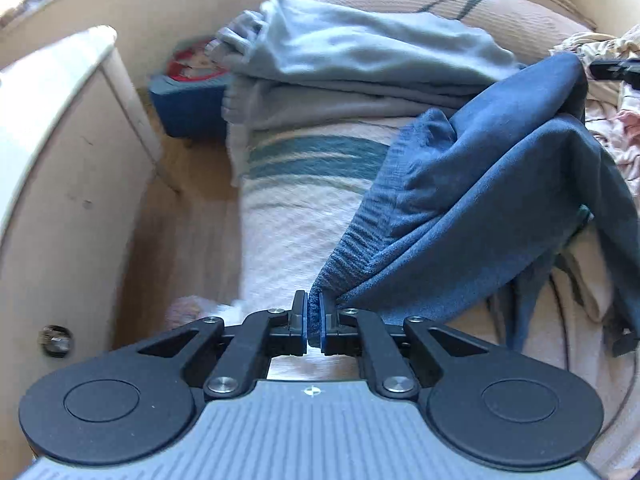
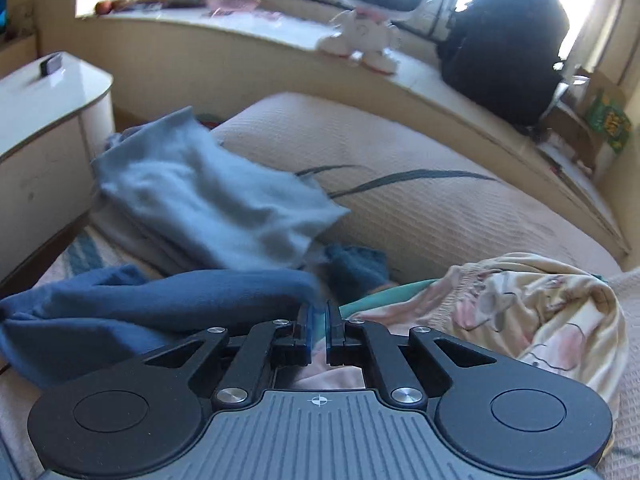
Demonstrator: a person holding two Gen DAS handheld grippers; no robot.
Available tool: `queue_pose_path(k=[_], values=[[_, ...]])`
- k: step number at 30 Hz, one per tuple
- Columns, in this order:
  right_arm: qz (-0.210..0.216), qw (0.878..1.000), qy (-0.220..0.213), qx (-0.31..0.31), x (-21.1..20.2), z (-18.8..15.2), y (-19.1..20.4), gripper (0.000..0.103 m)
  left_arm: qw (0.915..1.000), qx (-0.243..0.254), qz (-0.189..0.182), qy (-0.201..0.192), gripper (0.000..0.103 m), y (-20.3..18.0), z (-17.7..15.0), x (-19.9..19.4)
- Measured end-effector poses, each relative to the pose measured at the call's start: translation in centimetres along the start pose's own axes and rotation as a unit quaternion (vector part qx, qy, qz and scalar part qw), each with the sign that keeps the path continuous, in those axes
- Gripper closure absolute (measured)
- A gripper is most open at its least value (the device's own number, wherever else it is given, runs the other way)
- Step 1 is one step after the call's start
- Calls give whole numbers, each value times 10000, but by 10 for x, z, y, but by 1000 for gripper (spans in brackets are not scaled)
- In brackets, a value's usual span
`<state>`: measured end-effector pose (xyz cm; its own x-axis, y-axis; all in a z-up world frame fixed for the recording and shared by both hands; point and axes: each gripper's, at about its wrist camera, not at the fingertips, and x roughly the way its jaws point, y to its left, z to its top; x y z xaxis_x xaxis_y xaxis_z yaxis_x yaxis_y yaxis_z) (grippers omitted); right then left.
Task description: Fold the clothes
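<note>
A dark blue garment (image 1: 492, 184) with a ribbed waistband hangs stretched above the bed. My left gripper (image 1: 314, 312) is shut on the end of its waistband. In the right wrist view the same dark blue garment (image 2: 132, 300) runs leftward from my right gripper (image 2: 319, 312), whose jaws are shut on its edge. The right gripper (image 1: 612, 70) shows as a black tip at the garment's far end in the left wrist view. A light blue folded garment (image 1: 360, 56) lies on a grey one near the bed's far left; the right wrist view shows that light blue garment (image 2: 208, 196) too.
The bed has a cream cover with teal stripes (image 1: 312, 160). A cream patterned garment (image 2: 552, 312) lies crumpled at the right. A white cabinet (image 2: 44, 128) stands left of the bed, a blue box (image 1: 188, 104) on the floor. A plush toy (image 2: 372, 20) and dark bag (image 2: 508, 48) sit on the sill.
</note>
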<state>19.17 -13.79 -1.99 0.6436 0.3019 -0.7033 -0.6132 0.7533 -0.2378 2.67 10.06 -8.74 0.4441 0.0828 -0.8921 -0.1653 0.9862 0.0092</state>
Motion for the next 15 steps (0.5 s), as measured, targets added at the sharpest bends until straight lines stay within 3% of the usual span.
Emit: queue_pose_path(k=[3, 5, 7, 10, 12, 15], values=[[-20, 9985, -547, -5, -29, 14, -6, 98, 9997, -122, -69, -200, 98, 7, 1, -21], [-77, 9976, -678, -108, -45, 29, -8, 98, 9994, -112, 126, -306, 98, 9, 2, -31], [178, 9983, -506, -237, -41, 33, -8, 96, 9982, -12, 475, -366, 98, 8, 3, -34], [511, 9983, -86, -248, -22, 26, -6, 84, 9992, -140, 231, -291, 98, 13, 12, -30], [685, 9975, 189, -28, -2, 10, -8, 83, 9994, -225, 68, -240, 96, 17, 18, -28], [968, 9930, 579, 360, 22, -15, -11, 83, 9991, -352, -176, -165, 80, 22, 27, -25]])
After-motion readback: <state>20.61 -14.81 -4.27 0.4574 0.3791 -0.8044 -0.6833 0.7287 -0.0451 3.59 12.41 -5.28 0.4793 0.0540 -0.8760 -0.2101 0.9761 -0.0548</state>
